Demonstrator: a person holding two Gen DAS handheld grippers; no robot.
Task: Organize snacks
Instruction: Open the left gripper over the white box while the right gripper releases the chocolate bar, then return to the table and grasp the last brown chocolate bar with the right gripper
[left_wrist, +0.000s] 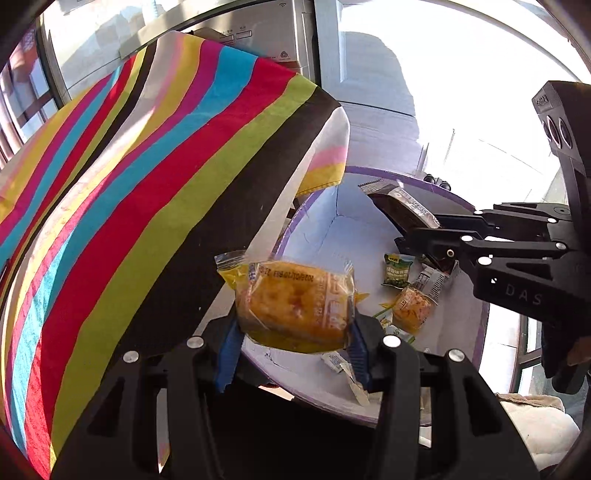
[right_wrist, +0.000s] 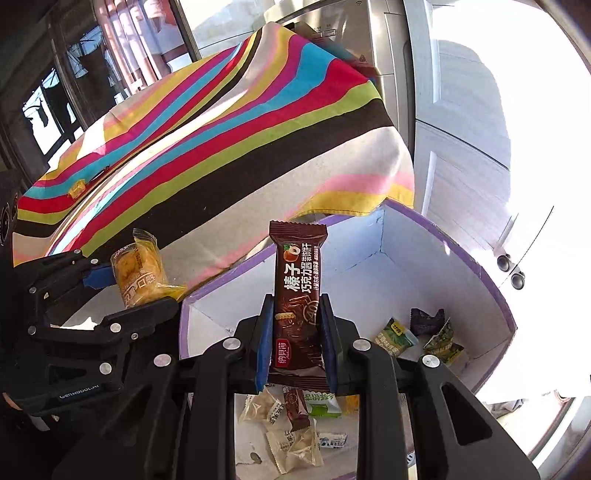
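The left claw (left_wrist: 295, 328) pinches a yellow wrapped cake (left_wrist: 295, 306) between its blue pads, above the near rim of the purple-edged box (left_wrist: 317, 229), while the right claw (right_wrist: 297, 336) clamps tight on an upright brown chocolate wafer bar (right_wrist: 297, 291) over loose snack packets (right_wrist: 291, 432) in that box.

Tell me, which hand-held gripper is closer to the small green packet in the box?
Right, it seems. The right hand-held gripper, clamping a chocolate bar, hangs inside the box just beside the green packet. The left hand-held gripper, holding a yellow cake, is at the box's edge.
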